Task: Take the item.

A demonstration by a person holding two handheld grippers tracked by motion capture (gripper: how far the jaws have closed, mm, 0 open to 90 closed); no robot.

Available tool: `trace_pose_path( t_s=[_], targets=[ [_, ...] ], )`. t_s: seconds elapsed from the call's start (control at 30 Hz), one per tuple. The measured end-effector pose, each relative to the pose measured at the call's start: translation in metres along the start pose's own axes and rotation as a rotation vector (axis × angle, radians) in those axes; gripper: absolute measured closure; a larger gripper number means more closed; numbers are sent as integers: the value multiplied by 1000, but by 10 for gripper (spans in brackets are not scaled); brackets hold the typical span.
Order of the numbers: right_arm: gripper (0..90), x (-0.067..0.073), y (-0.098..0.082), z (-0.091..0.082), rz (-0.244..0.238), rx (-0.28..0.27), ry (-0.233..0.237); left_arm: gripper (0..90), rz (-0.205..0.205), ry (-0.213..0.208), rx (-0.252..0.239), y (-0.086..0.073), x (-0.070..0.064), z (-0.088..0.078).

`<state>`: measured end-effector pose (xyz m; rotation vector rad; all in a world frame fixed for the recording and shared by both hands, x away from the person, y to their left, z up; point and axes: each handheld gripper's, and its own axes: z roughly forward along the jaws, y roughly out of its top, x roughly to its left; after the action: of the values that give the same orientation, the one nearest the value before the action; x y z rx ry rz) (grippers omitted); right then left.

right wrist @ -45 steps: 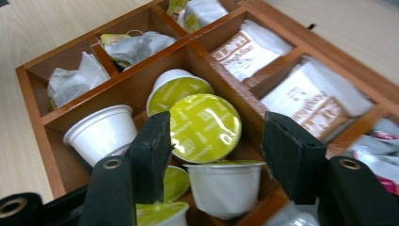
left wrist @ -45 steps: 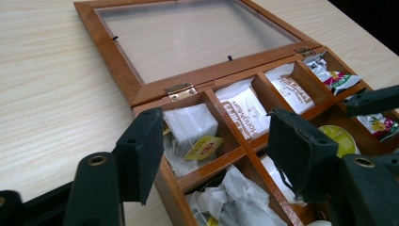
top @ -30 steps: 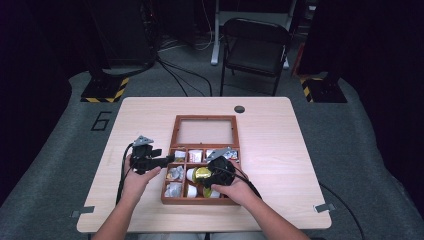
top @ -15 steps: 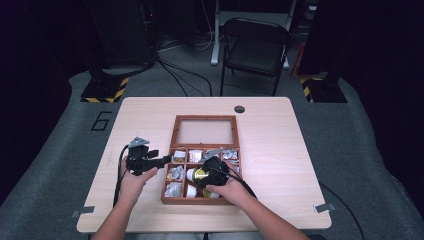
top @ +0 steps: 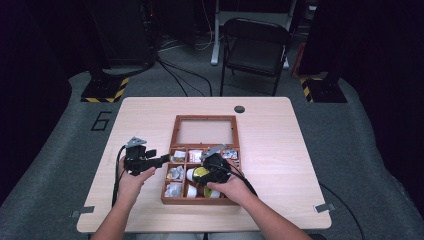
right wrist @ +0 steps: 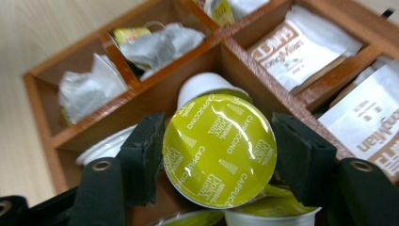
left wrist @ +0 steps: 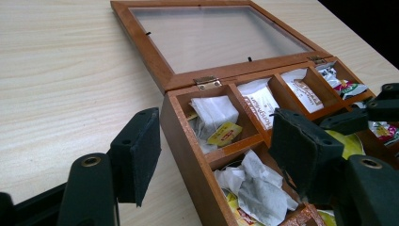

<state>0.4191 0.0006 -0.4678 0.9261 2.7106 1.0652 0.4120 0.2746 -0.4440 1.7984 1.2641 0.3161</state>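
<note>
the wooden box (top: 200,199) lies open near the middle of the table (top: 280,150), its glass lid (left wrist: 211,35) flat on the far side. right gripper (right wrist: 214,150) is over the box's near compartments w/ a yellow-green capsule (right wrist: 219,148) between its jaws, clamped on it. left gripper (left wrist: 216,155) is at the box's left wall, jaws wide apart, one inside & one outside the wall, holding nothing. tea bags (left wrist: 214,117) fill the left compartments.

One wooden compartment box (top: 200,200), lid open flat, one glass pane in lid (left wrist: 214,35). Nine compartments, three rows of three. Two brass hinges visible on lid edge (left wrist: 207,83). Coffee capsules: one yellow-green-lidded (right wrist: 219,149) plus at least three more partly hidden around it. Two white-brown sachets (right wrist: 301,52) in right gripper view. Tea bags (right wrist: 157,42) fill several compartments, number unclear. One table (top: 300,160). One chair (top: 255,50).
</note>
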Motion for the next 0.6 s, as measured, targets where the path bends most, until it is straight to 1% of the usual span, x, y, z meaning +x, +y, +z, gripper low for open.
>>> trace_pose_path(
  t_s=[0.07, 0.13, 0.2, 0.27, 0.33, 0.4, 0.47, 0.5, 0.53, 0.57, 0.6],
  targets=[
    [372, 0, 2, -7, -12, -23, 8, 338, -4, 1, -7, 1, 0, 2],
    [372, 0, 4, -15, -11, -43, -1, 338, -2, -5, -4, 2, 1, 3],
    [372, -2, 4, -23, -8, -61, -3, 339, -3, -8, -4, 3, 1, 4],
    [373, -7, 4, -32, -8, -73, -32, 339, -10, -12, -5, 5, 1, 6],
    [373, -15, 1, -40, 9, -93, -54, 340, -16, -17, -6, 7, 1, 7],
    [373, -25, -2, -49, 34, -101, -74, 341, -6, -22, -11, 9, 1, 9],
    [373, -36, -8, -58, 57, -111, -114, 342, -13, -28, -12, 11, 0, 12],
    [373, -41, -11, -63, 81, -114, -139, 342, -12, -31, -8, 12, 0, 13],
    [373, -49, -14, -67, 87, -115, -164, 342, -10, -34, -9, 13, 0, 15],
    [373, -55, -18, -72, 114, -116, -187, 343, -8, -37, -9, 13, -1, 16],
    [373, -62, -22, -76, 120, -121, -205, 343, 0, -40, -1, 14, -1, 18]
  ],
)
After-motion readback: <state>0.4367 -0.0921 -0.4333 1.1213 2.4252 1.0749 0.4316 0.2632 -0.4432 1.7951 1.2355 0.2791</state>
